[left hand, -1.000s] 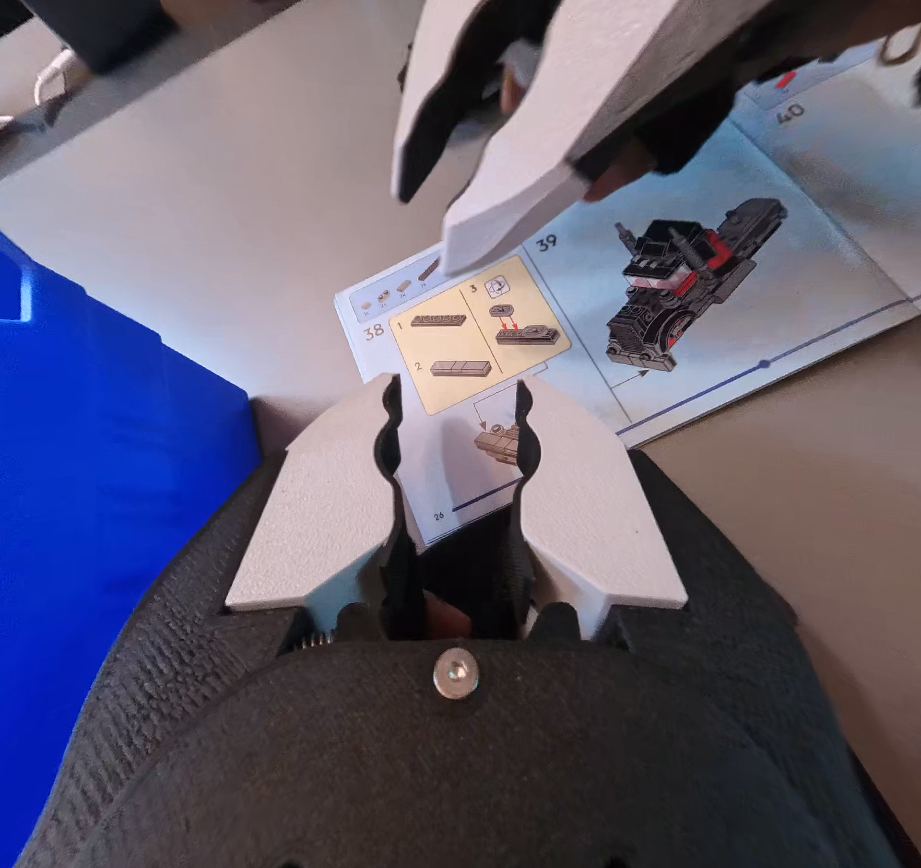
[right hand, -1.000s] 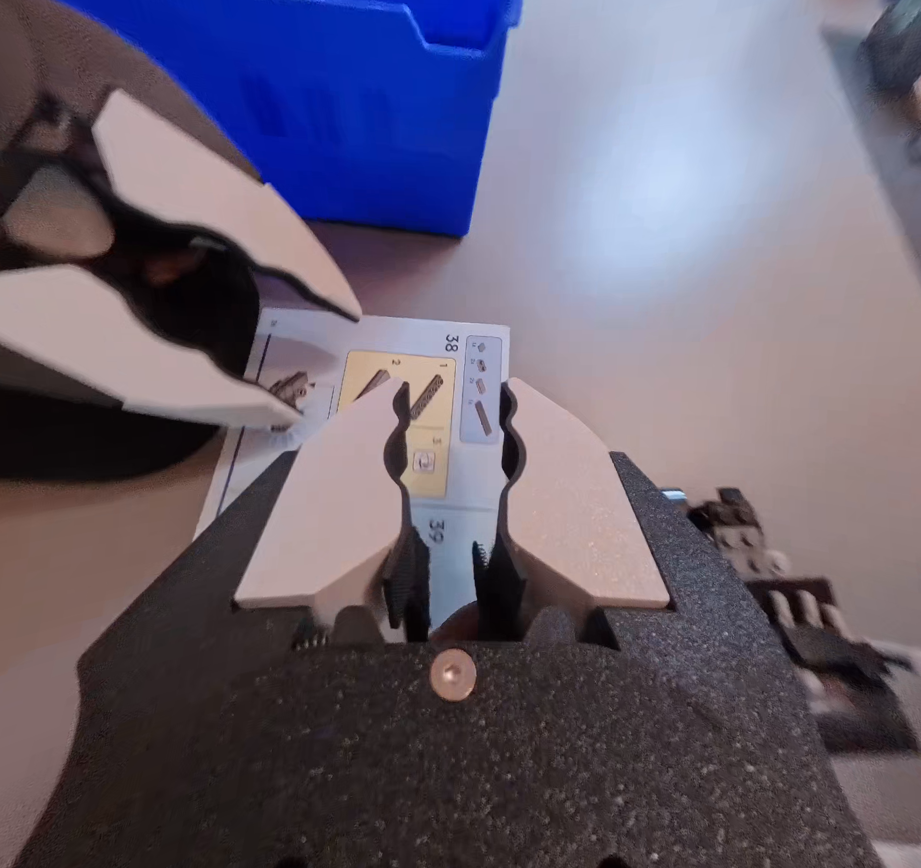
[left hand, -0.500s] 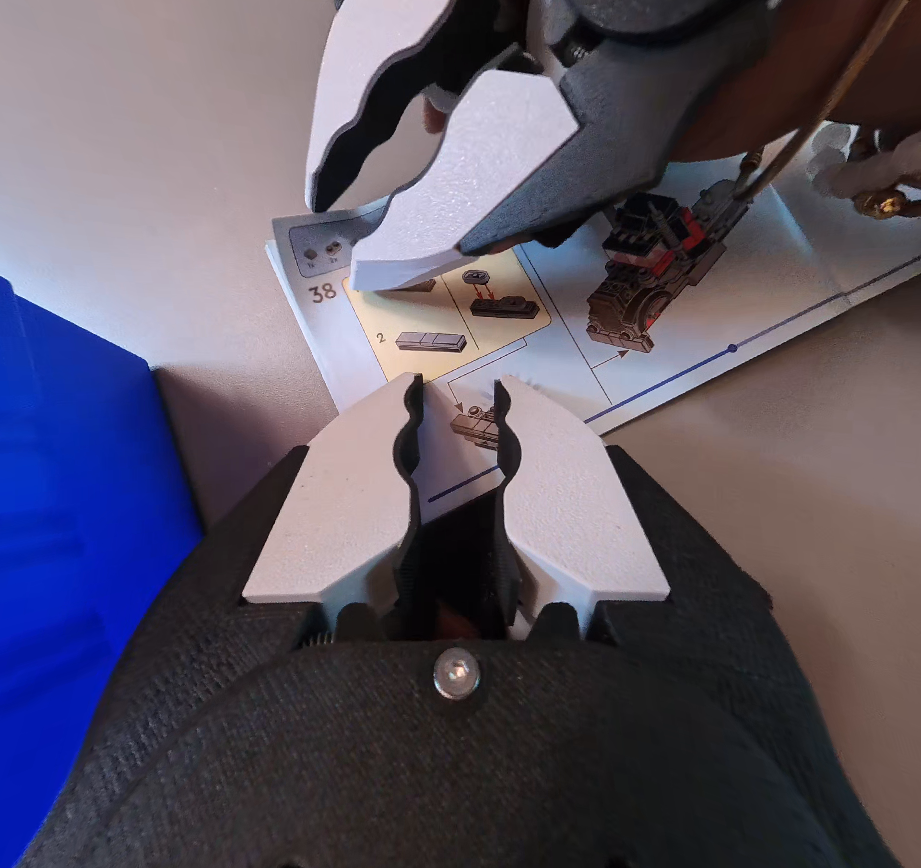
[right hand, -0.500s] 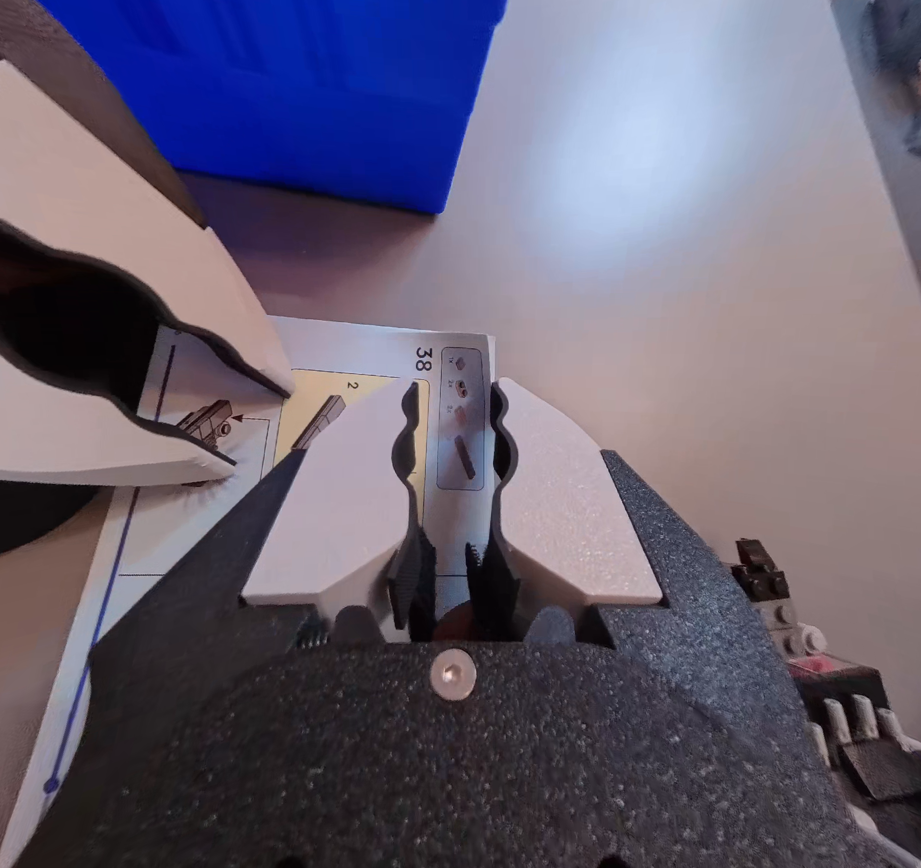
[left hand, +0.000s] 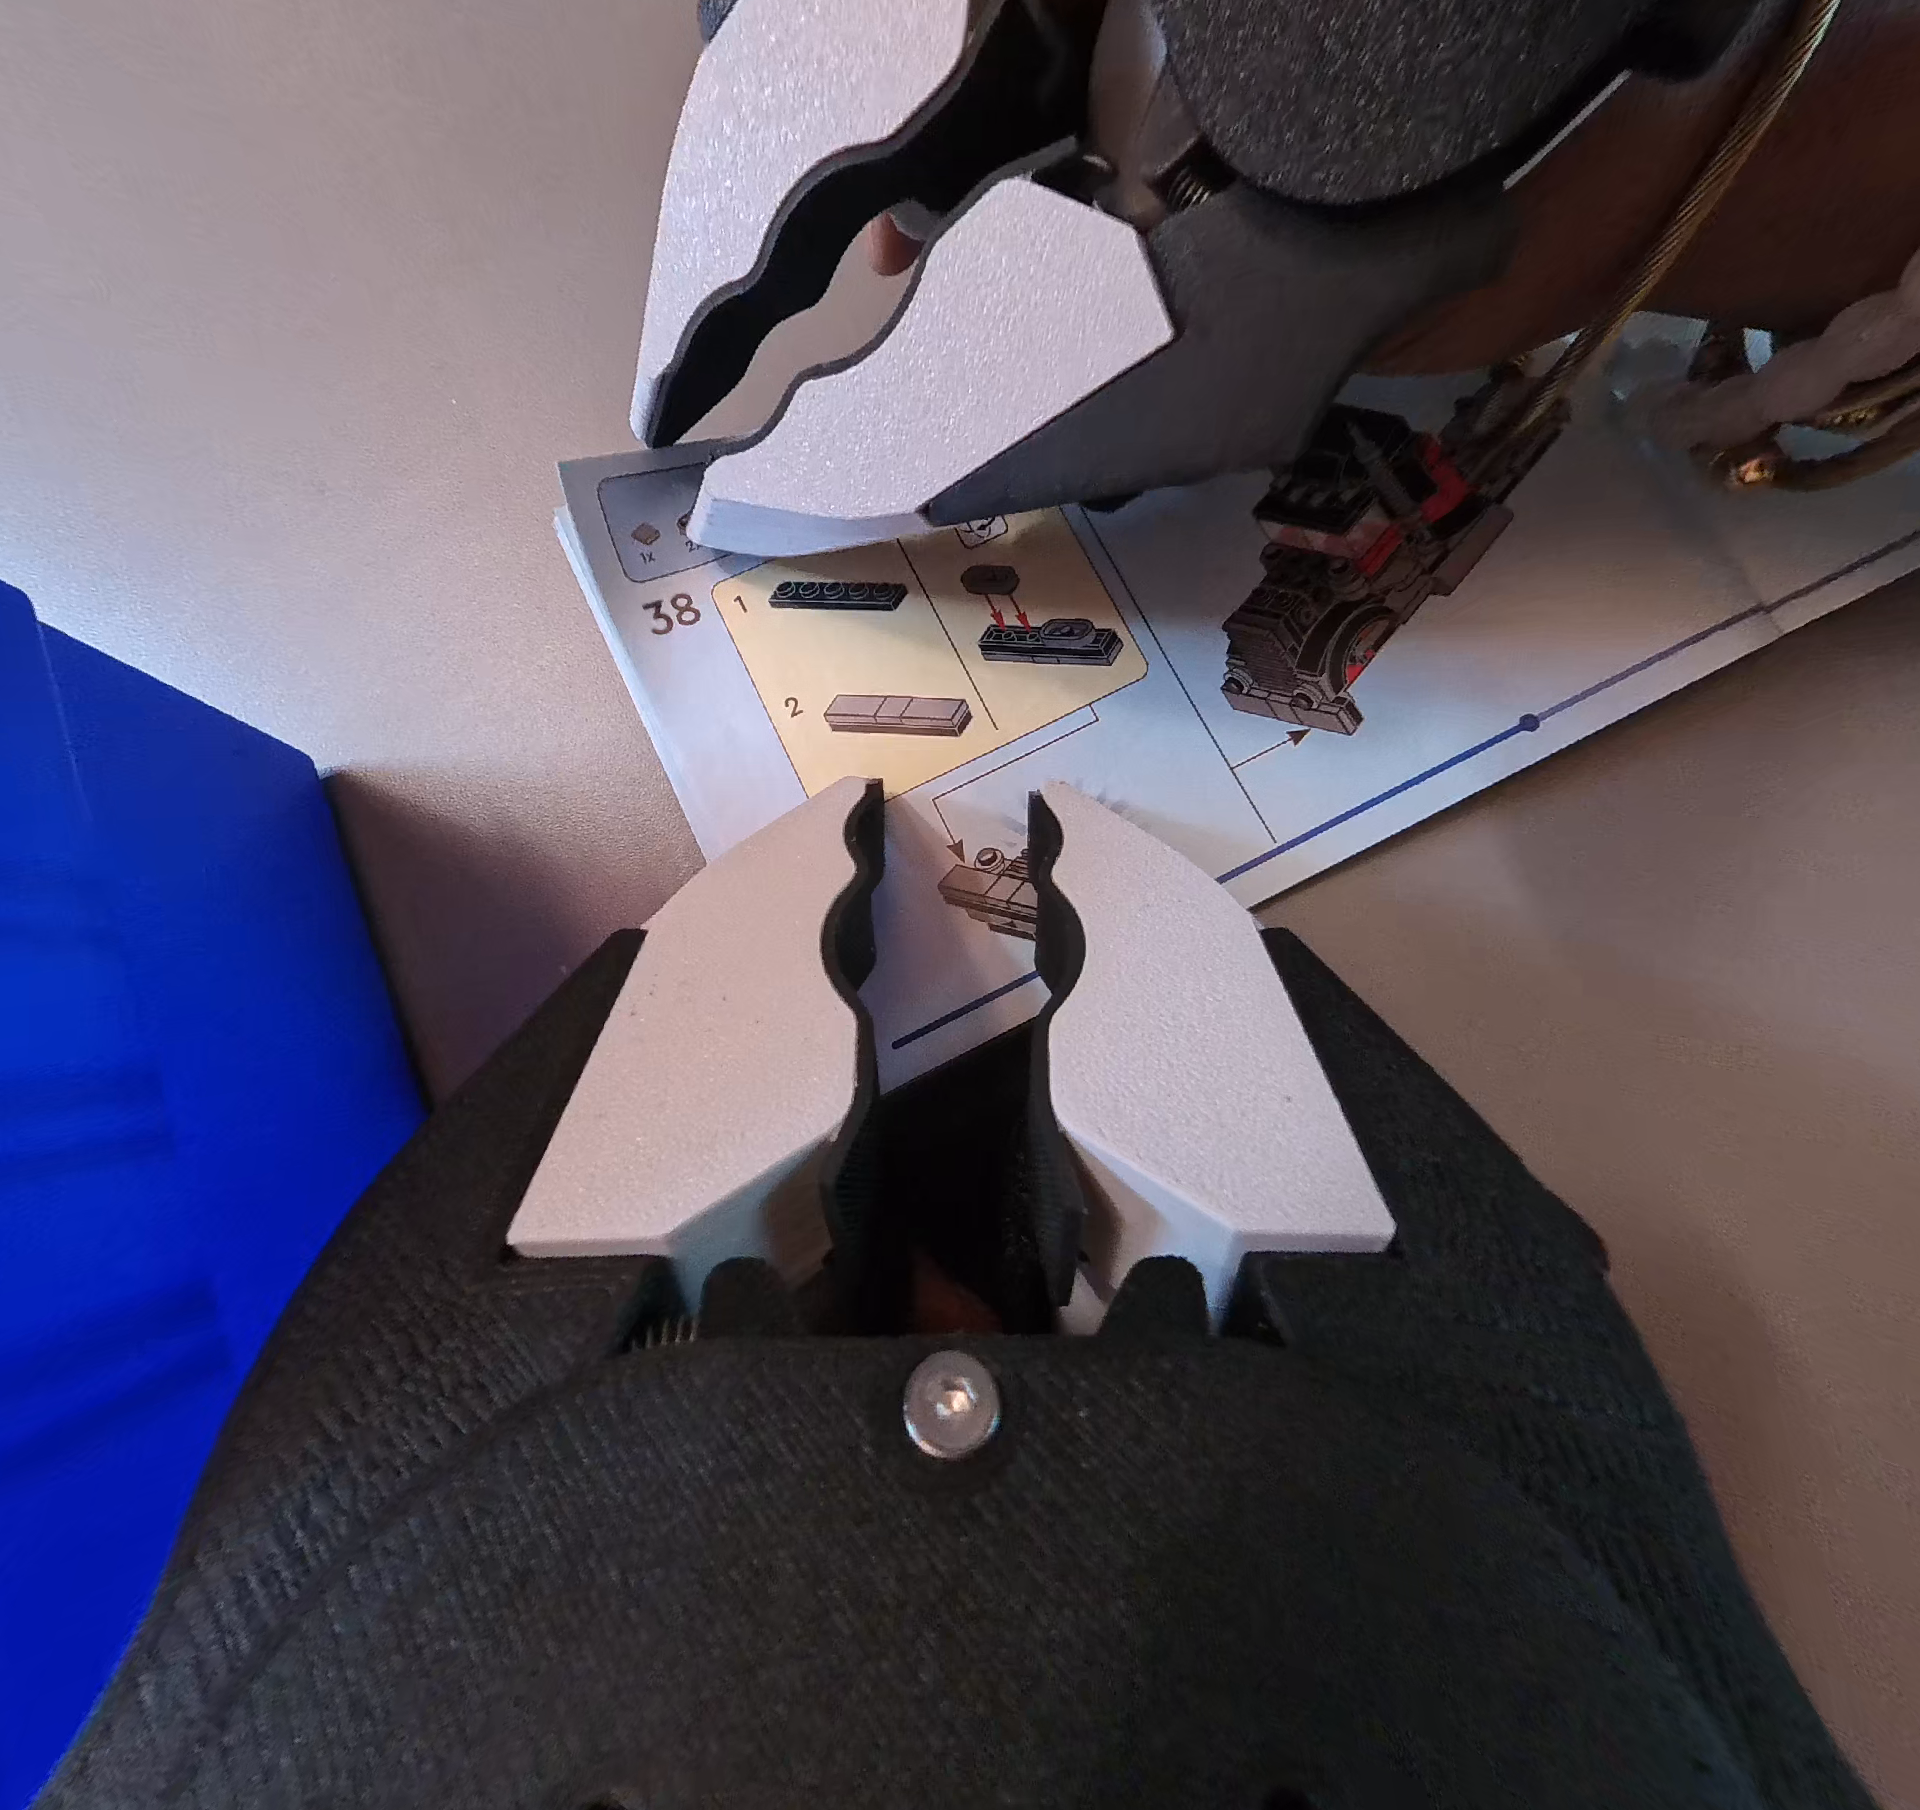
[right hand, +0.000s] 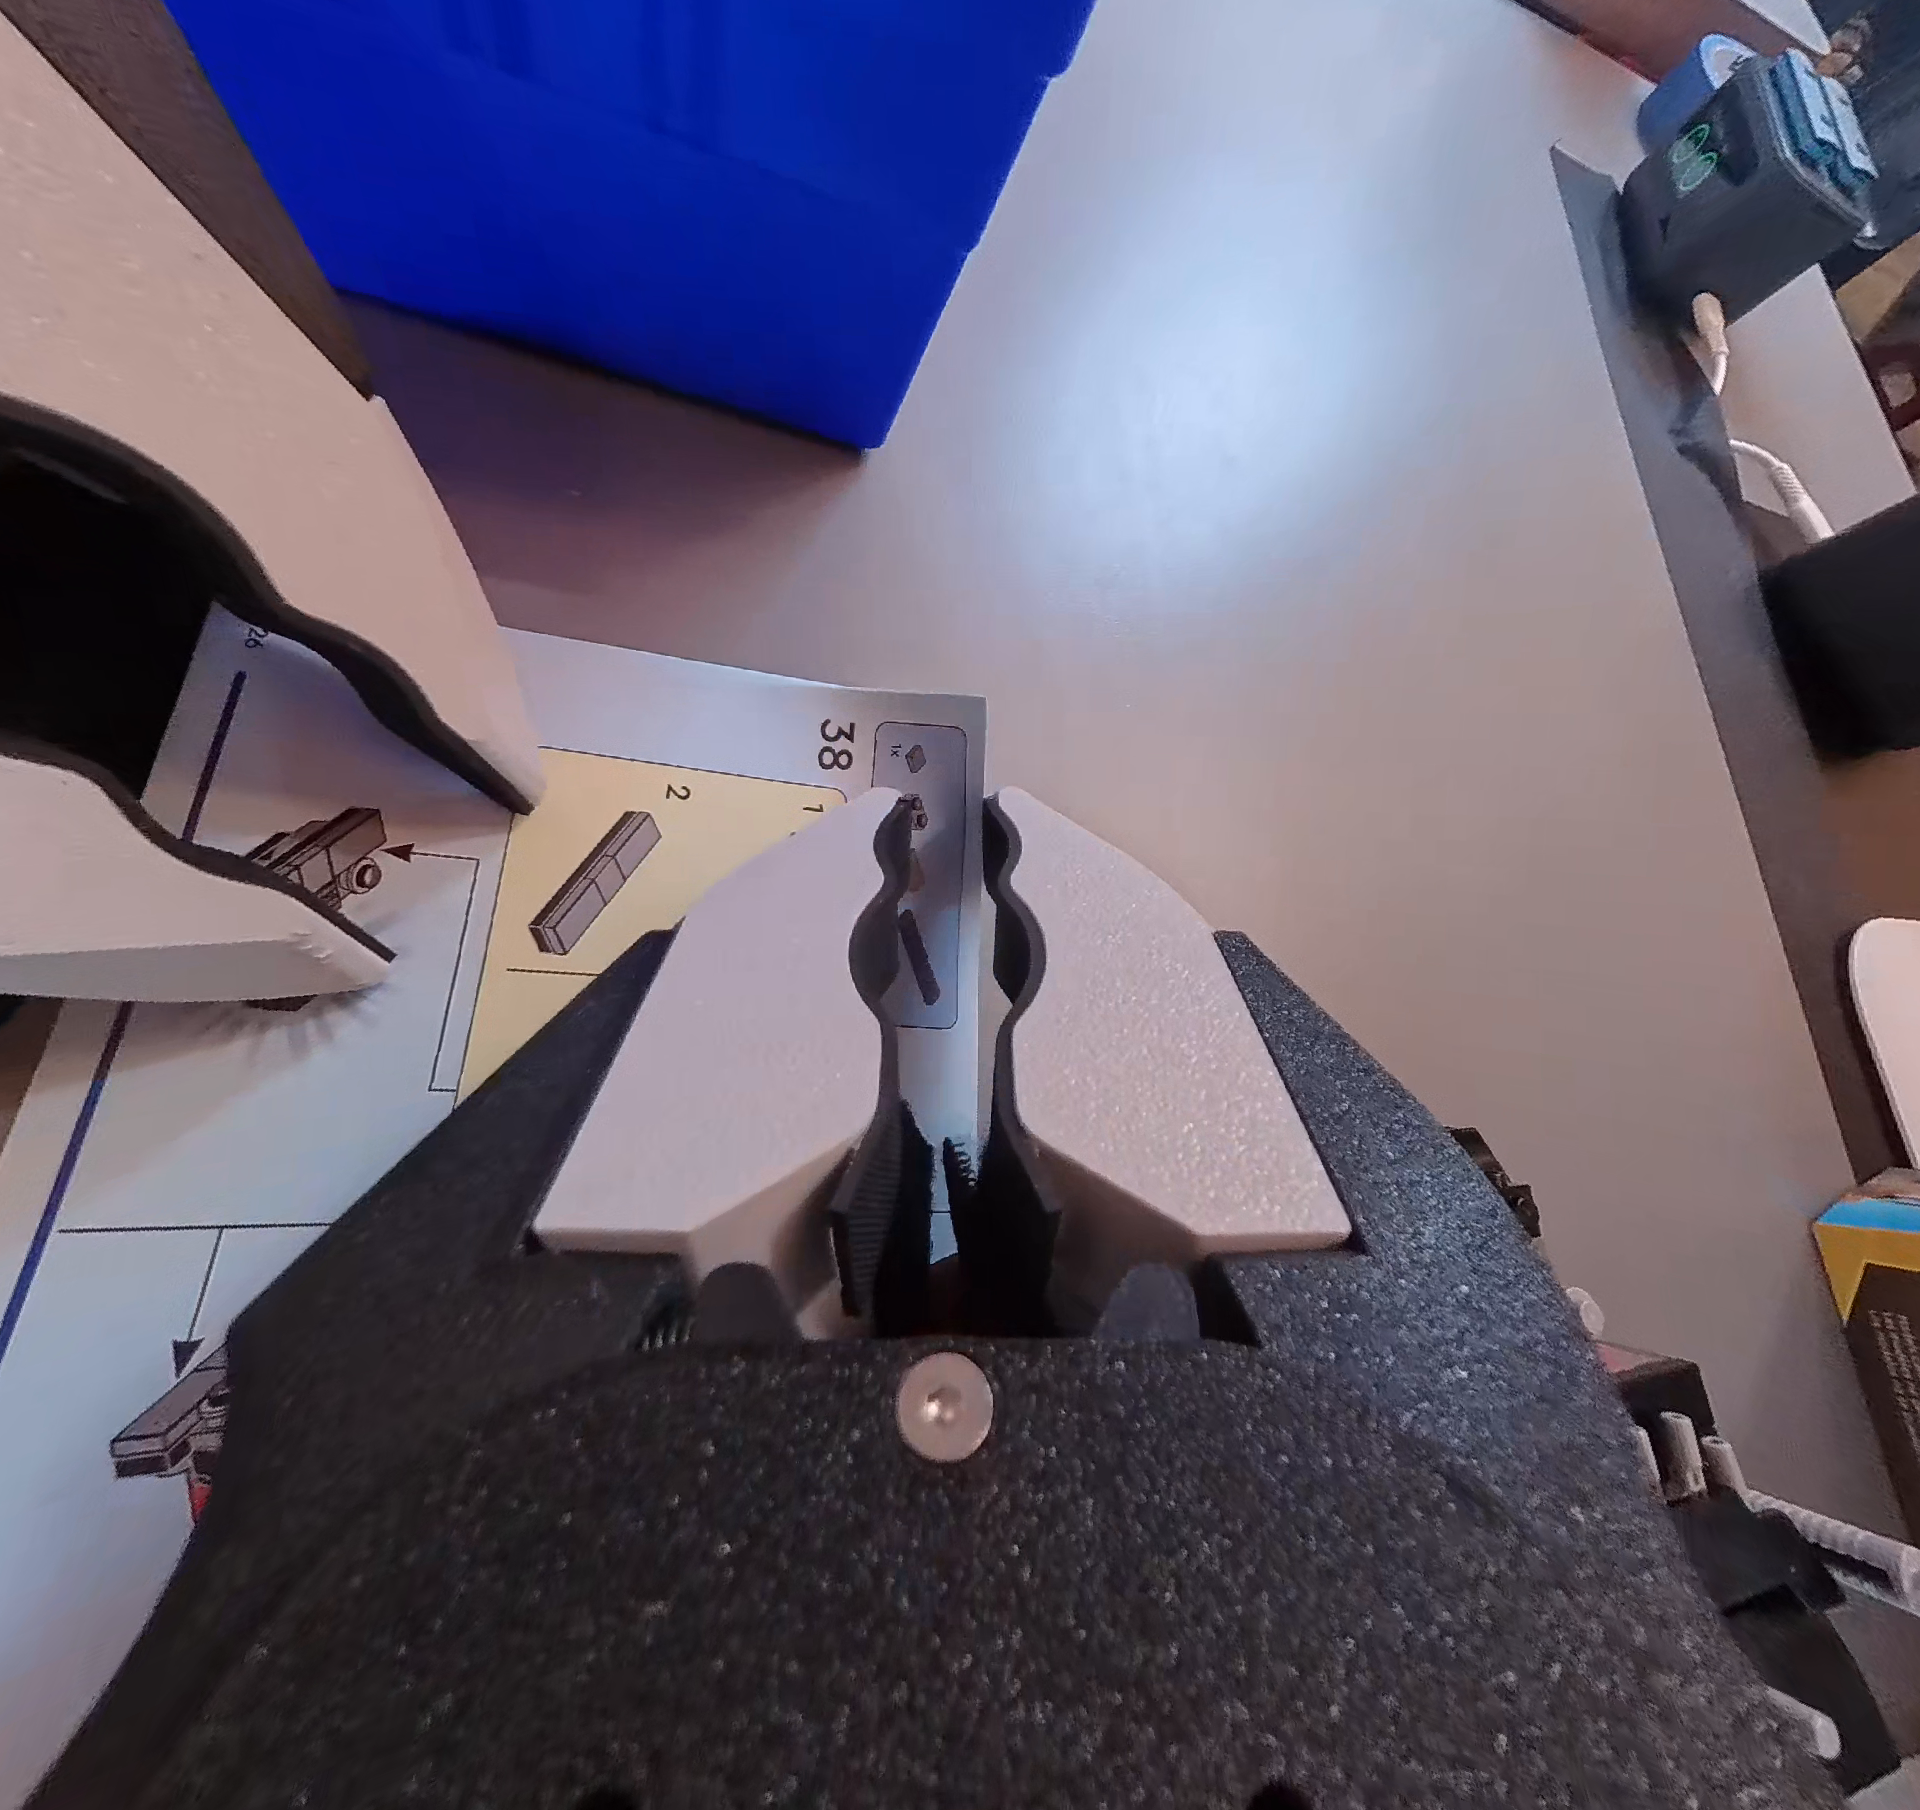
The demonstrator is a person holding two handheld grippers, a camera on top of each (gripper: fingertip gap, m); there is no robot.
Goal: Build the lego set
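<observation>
The open instruction booklet (left hand: 914,669) lies flat on the grey table; it also shows in the right wrist view (right hand: 675,700). My left gripper (left hand: 951,804) hangs low over the booklet's near edge, open and empty. My right gripper (right hand: 940,804) is slightly open and empty over the booklet's top corner. In the left wrist view the right gripper (left hand: 686,482) points down, its lower finger touching that corner. The left gripper (right hand: 447,877) shows at the left of the right wrist view. A part-built black lego model (right hand: 1756,1594) sits at the lower right, mostly hidden.
A blue bin (left hand: 156,1033) stands close on the left of the booklet and also shows in the right wrist view (right hand: 623,150). Black devices (right hand: 1745,191) with a white cable line the table's far right edge. A box (right hand: 1870,1293) lies near the model. The gap from one gripper's tips to the other's is roughly 8 cm.
Both grippers have come down closer to the booklet. The right gripper moved onto the page's top corner, and the left gripper's jaws narrowed a little.
</observation>
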